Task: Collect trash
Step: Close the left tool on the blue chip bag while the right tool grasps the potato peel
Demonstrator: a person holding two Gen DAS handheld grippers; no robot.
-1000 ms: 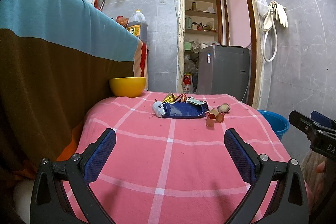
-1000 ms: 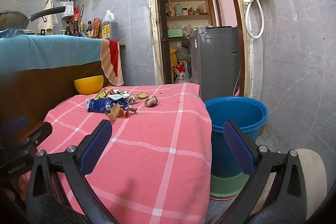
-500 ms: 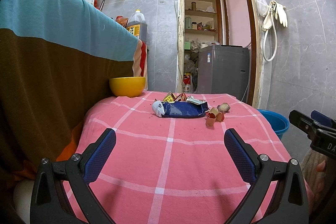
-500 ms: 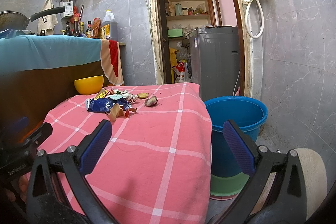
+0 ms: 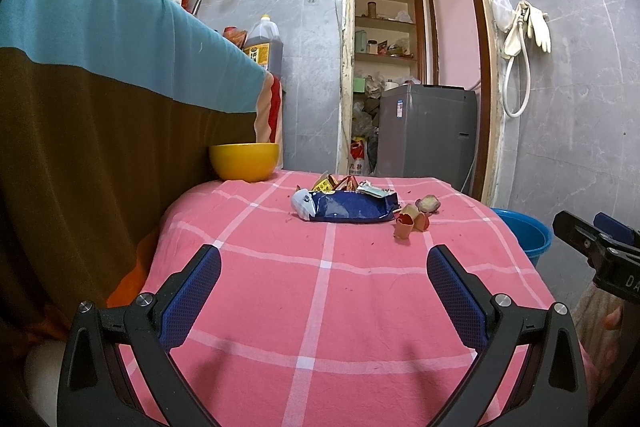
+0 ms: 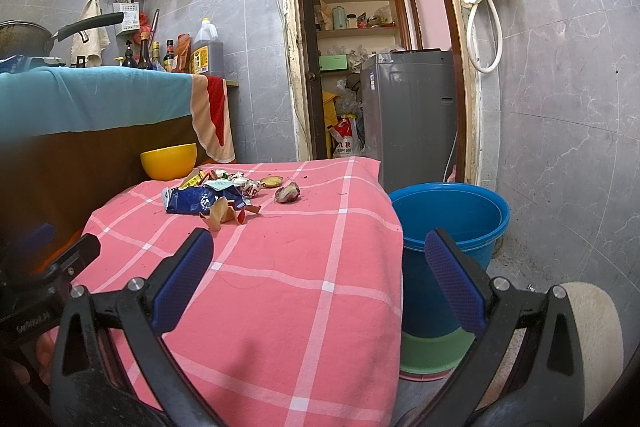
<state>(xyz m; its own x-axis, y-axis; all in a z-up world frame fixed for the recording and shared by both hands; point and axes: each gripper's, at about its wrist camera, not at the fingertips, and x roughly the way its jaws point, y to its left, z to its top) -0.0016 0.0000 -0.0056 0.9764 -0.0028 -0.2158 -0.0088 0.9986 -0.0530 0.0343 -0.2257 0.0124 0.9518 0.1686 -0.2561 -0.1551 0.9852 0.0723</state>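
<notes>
Nearest, the left gripper [image 5: 324, 279] and right gripper [image 6: 320, 263] hang wide open and empty over the pink checked tablecloth [image 5: 320, 307]. Farther on lies the trash: a blue snack wrapper [image 5: 352, 207] among torn scraps (a yellow bowl [image 5: 244, 161] behind), with the blue bucket [image 6: 452, 227] beside the table's right edge.

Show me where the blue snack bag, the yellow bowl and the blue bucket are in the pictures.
blue snack bag [image 5: 352, 207], left wrist view, middle of its front face.
yellow bowl [image 5: 244, 163], left wrist view, outer wall.
blue bucket [image 6: 452, 243], right wrist view, front outer wall under the rim.
</notes>
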